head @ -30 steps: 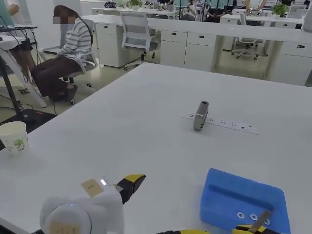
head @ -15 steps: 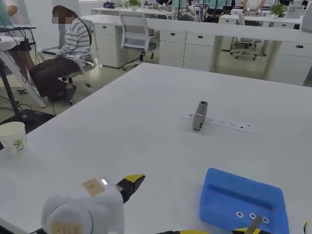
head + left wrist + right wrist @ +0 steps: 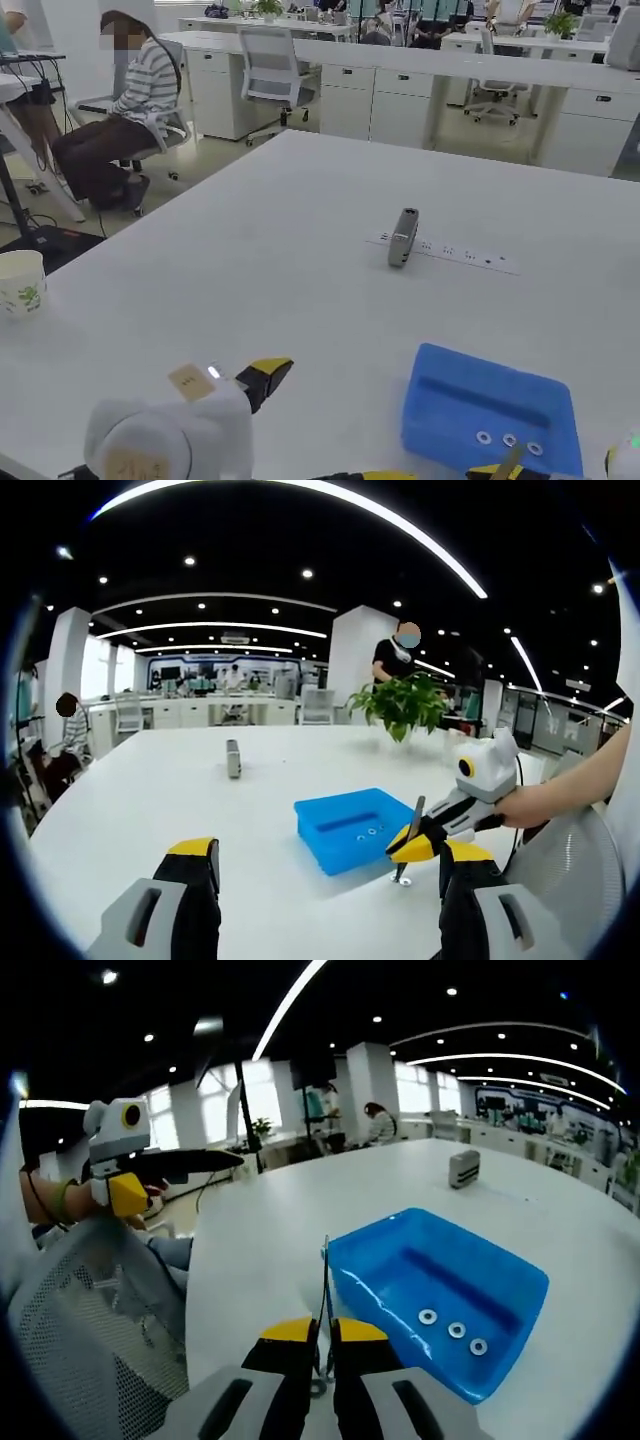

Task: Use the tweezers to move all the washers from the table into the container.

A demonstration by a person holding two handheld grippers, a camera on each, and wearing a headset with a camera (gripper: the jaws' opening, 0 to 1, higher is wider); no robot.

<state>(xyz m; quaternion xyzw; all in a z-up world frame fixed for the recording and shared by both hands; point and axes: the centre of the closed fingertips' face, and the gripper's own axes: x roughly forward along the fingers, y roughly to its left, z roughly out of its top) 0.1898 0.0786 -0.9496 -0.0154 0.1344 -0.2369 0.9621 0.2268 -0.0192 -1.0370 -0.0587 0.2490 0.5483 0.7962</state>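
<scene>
Right gripper (image 3: 322, 1335): fingers clenched on tweezers (image 3: 325, 1280), held just beside near corner of blue container (image 3: 440, 1265). Three washers (image 3: 456, 1329) lie in row on container floor. Left gripper (image 3: 330, 850): fingers released, spread wide, nothing between, above desk (image 3: 300, 260), apart from container. Small speck at tweezers' lower tip in left gripper view, possibly washer; too small to tell. Power strip (image 3: 460, 255) with grey block (image 3: 403, 237) farther back on desk. Paper cup (image 3: 20, 283) at left edge.

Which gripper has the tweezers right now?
The right gripper, jaws shut on the tweezers; the left gripper is open, with nothing between its jaws.
</scene>
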